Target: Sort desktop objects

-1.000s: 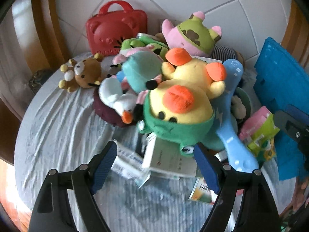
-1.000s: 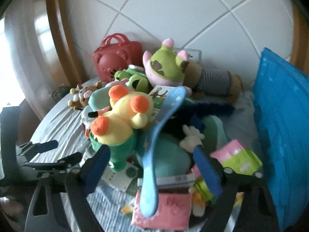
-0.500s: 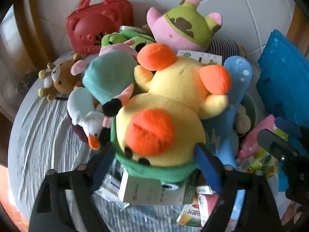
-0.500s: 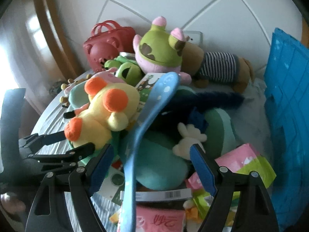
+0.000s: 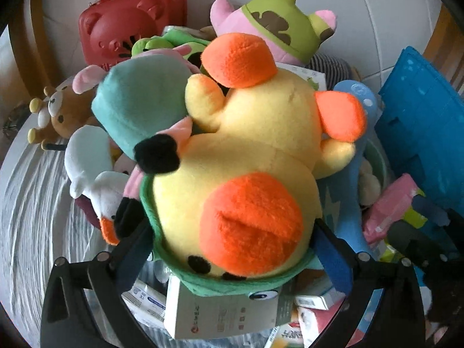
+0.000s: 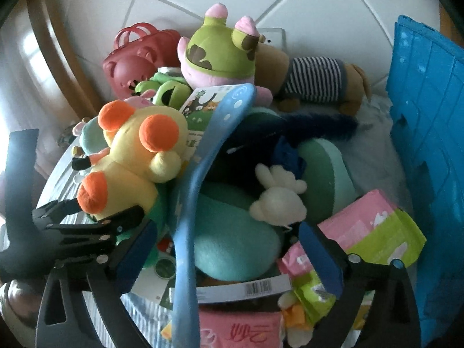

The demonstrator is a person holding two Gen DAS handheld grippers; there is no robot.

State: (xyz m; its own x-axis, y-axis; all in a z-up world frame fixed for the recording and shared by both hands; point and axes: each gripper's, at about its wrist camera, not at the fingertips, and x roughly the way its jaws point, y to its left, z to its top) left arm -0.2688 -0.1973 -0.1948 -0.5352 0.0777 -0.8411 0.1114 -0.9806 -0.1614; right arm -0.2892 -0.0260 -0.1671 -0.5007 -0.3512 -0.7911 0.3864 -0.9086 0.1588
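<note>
A heap of plush toys, boxes and packets lies on the grey-clothed table (image 5: 32, 220). On top lies a yellow duck plush (image 5: 261, 150) with orange beak and feet and a green hood. My left gripper (image 5: 236, 255) is opening, its fingers on either side of the duck's head; I cannot see the pads pressing it. My right gripper (image 6: 229, 252) is opening too. Between its fingers are a teal plush cushion (image 6: 232, 243) and a long light-blue plastic piece (image 6: 203, 174), neither squeezed. The left gripper (image 6: 101, 211) also shows at the left of the right wrist view.
A blue crate (image 6: 429, 145) stands at the right. A red bear-faced case (image 5: 130, 29) and a pink-and-green plush (image 5: 275, 26) are at the back. A brown bear (image 5: 61, 113) and white goose (image 5: 98, 179) lie left. Pink and green packets (image 6: 371, 226) and boxes (image 5: 217, 313) lie in front.
Both grippers have come down and closer to the heap. The left jaws have widened and now flank the duck's head. The right jaws have widened over the teal cushion.
</note>
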